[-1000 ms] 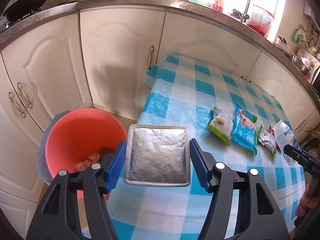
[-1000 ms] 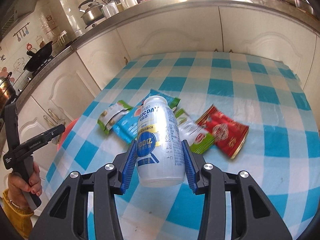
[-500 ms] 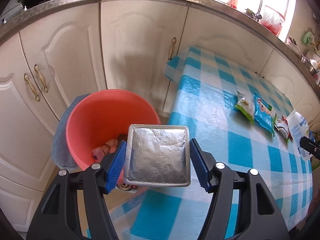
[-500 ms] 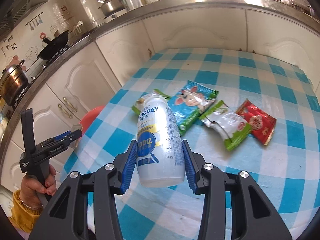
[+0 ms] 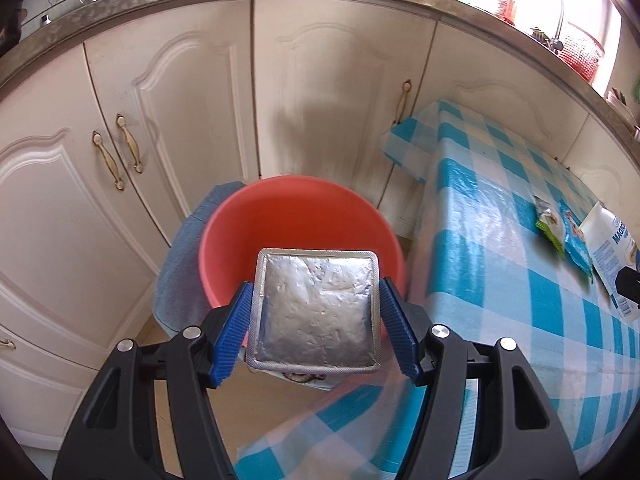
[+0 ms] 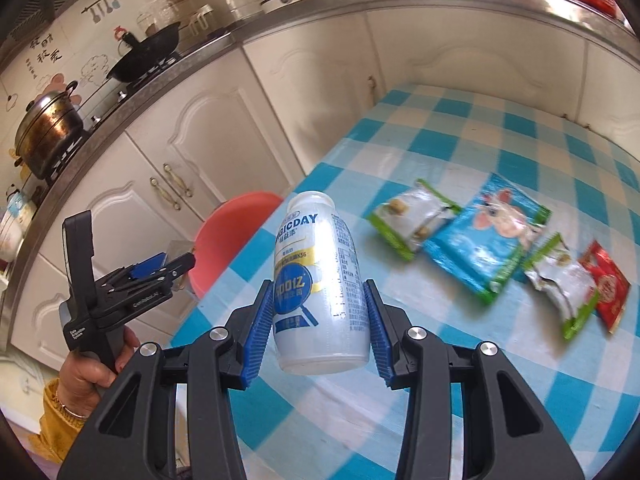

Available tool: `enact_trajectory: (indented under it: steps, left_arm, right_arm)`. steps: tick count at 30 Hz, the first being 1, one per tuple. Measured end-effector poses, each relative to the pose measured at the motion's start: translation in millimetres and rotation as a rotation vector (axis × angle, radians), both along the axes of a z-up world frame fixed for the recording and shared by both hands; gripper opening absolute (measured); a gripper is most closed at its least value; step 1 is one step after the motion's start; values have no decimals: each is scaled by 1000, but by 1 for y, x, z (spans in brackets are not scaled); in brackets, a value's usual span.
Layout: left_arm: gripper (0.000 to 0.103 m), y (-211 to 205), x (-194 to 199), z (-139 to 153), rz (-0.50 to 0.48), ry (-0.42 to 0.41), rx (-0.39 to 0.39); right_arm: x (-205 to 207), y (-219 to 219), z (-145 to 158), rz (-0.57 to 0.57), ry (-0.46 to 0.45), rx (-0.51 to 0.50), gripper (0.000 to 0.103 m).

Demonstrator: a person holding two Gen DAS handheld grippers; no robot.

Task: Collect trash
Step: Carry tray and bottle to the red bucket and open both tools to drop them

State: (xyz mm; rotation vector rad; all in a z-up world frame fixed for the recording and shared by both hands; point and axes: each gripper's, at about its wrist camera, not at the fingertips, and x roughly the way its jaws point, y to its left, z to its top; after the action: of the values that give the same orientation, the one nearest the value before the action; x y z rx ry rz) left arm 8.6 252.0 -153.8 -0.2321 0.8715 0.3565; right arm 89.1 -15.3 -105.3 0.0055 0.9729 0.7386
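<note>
Left wrist view: left claw (image 5: 316,318) pinches foil tray (image 5: 316,312) over red bucket (image 5: 296,216); tilted release risks rim. Right claw (image 6: 320,316) pinches bottle (image 6: 318,284), may slip.

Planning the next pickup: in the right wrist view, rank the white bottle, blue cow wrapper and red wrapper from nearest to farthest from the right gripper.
1. White bottle, clamped in the right gripper.
2. Blue cow wrapper, mid-table, right of the bottle.
3. Red wrapper, far right.

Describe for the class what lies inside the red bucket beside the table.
The red bucket's visible inner wall is bare. Its bottom is covered by the foil tray held in the left tongs, so any contents cannot be seen.
</note>
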Motion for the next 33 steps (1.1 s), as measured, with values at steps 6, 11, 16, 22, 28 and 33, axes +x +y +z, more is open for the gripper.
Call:
enact_trajectory:
  steps: [6,11,16,22,28,33]
  left_arm:
    - [64,17,0,3,39,-2,44]
    - [64,28,4,3,64,3,76]
    - [64,34,11,-1,79,14,98]
    - [64,39,21,-9,94,34,100]
    - [64,42,27,-17,95,56,109]
    - [64,46,31,-20,98,68,111]
  right_arm:
    - [2,47,-6,83,15,-15,46]
    - [5,82,-13,137,31,-19,46]
    - [13,111,-16,165,51,-14,46]
    - [28,145,-20,192,73,-23,46]
    - [37,170,-29,207,83,-48,46]
    - [42,183,-38,214,90,-70,46]
